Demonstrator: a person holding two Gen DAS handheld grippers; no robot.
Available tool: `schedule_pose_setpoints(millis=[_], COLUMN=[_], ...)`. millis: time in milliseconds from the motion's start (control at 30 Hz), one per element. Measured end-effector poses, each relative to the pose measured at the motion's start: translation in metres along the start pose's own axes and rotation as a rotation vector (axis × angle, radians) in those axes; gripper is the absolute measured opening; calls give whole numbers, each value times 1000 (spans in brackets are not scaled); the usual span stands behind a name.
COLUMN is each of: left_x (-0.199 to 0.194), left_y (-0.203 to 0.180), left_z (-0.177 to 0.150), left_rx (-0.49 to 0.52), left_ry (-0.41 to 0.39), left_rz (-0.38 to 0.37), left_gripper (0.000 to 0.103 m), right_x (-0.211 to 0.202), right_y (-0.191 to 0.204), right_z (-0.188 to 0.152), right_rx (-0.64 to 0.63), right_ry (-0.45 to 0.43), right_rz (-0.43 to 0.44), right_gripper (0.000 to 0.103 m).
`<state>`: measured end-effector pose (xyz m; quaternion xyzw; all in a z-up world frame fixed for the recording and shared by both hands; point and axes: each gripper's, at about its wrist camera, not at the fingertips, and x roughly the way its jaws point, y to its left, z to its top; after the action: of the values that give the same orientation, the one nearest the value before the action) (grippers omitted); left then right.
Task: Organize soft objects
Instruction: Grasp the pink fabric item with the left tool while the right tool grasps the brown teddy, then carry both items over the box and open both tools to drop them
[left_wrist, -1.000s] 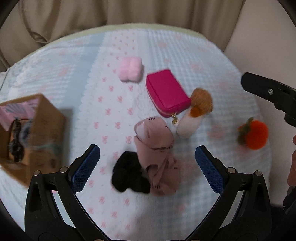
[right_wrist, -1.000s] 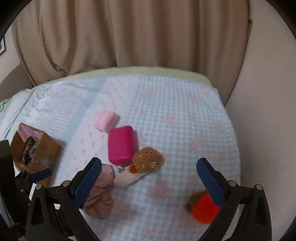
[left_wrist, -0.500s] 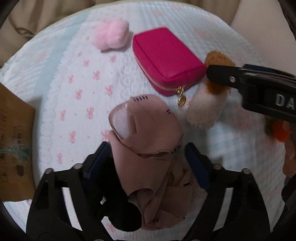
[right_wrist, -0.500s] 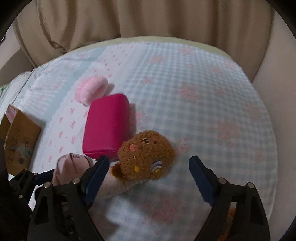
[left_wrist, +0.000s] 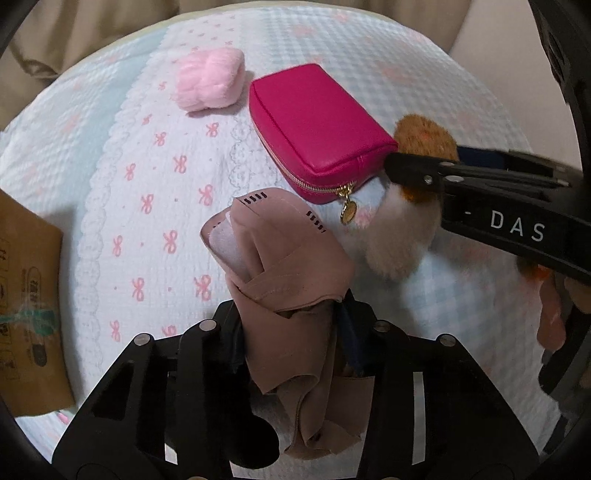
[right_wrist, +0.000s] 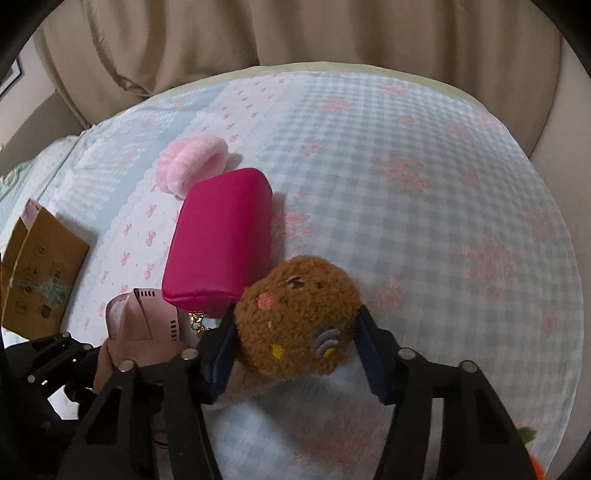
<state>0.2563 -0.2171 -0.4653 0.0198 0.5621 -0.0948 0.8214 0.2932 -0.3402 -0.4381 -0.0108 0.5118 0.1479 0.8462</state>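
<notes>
Risk 1: cloth slip. My left gripper (left_wrist: 295, 332) has its jaws drawn in tight on the dusty-pink fabric piece (left_wrist: 291, 266), but only a narrow fold sits between the pads; the loose tail hangs below and could drag across the black item (left_wrist: 255, 439) lying under the tool or pull free on the lift.

Risk 2: snagging. The magenta pouch (left_wrist: 314, 129) touches the plush toy (right_wrist: 299, 325), and its gold zipper pull (left_wrist: 347, 212) lies just beside the toy's white body. Lifting at an angle may catch the pull and shift the pouch.

Risk 3: weak hold. My right gripper (right_wrist: 295, 350) has both pads pressed against the sides of the toy's brown head, jaws roughly half closed. The pile compresses, so the round head could squeeze out forward.

Position: the fabric piece projects forward from my left jaws; the toy fills the gap of my right jaws. Both rest on the quilted bedspread (right_wrist: 424, 192). The cardboard box (left_wrist: 26, 314) stands well to the left, and the pink fluffy item (left_wrist: 210, 79) lies beyond the pouch.
</notes>
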Motion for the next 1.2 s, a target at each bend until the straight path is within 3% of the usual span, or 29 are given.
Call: schedule_pose_setpoints(millis=[267,533,967,1200], left_x=[-19,-63,-206,-281], left_y=[-2,-4,10,48], left_z=[7,15,29,31], left_rx=[4,7,-41,-96], left_ry=[-35,-89,-234,-289], left_rz=[-15,-28,-69,-76], left_gripper=[38,37,38,38], right_x=[-20,-69,-215,-282], right_y=[0,6,55,107], right_z=[2,6,20,37], right_rx=[36,54,70,37], right_ry=[-28,-87,-207,-262], right_rz=[-3,-26,-58,-54], right_gripper=[48,47,48,48])
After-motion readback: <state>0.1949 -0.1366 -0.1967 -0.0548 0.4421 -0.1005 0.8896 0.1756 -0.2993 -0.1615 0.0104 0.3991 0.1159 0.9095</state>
